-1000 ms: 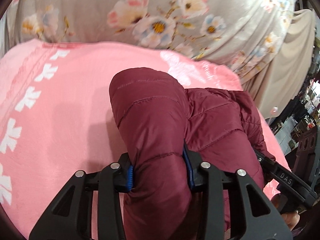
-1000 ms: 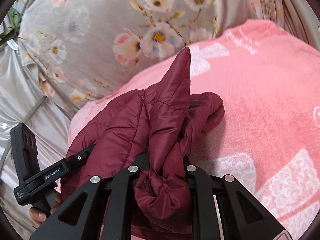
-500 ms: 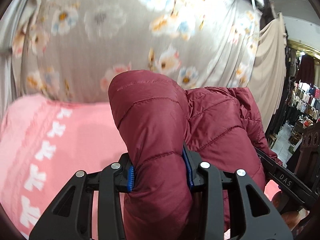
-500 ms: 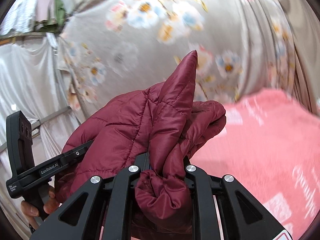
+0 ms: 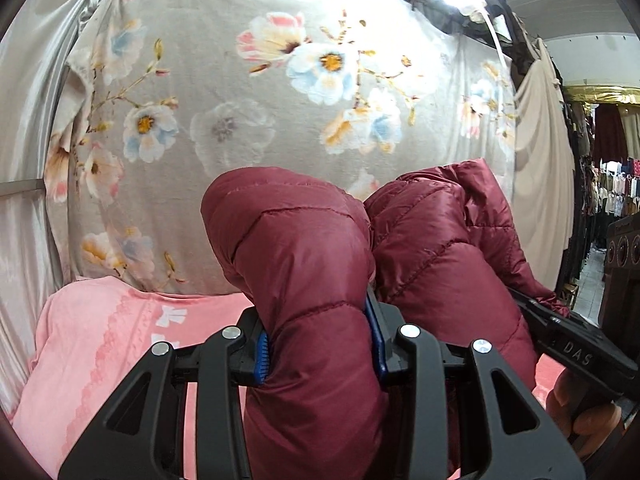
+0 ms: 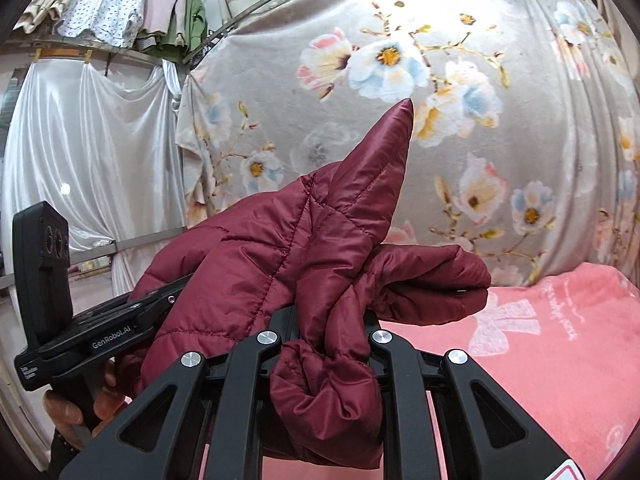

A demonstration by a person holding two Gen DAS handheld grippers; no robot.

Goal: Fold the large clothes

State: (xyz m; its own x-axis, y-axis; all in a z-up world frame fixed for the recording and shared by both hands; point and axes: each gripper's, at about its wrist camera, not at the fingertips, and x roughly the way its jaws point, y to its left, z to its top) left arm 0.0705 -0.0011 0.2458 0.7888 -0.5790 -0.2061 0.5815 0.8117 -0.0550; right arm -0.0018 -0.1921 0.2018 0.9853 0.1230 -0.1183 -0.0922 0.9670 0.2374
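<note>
The dark red quilted jacket [image 5: 320, 288] is held up in the air, above the pink blanket [image 5: 100, 344] that covers the surface below it, and no part that I can see rests on that blanket. The left gripper [image 5: 320, 354] has its fingers closed on a thick, rounded roll of the padding, so they stand rather far apart only because the stuffing fills the gap; one blue pad [image 5: 262, 356] presses into the cloth. The right gripper [image 6: 326, 354] holds a thinner, twisted bunch of the same jacket [image 6: 304, 264], with its fingers close together, and a pointed corner of fabric stands up above the grip. I judge that the two grips are at two separated places of the garment so that it can hang open between them and be spread flat on the blanket before any fold is made; the folding itself seems not yet begun. Beside the jacket, in each view, the other handle appears with the person's hand [image 6: 80, 408] around it, so the two tools are near one another. Behind the jacket hangs a grey cloth with flowers [image 5: 280, 100], and to the left of it a white shiny curtain [image 6: 88, 140].
</note>
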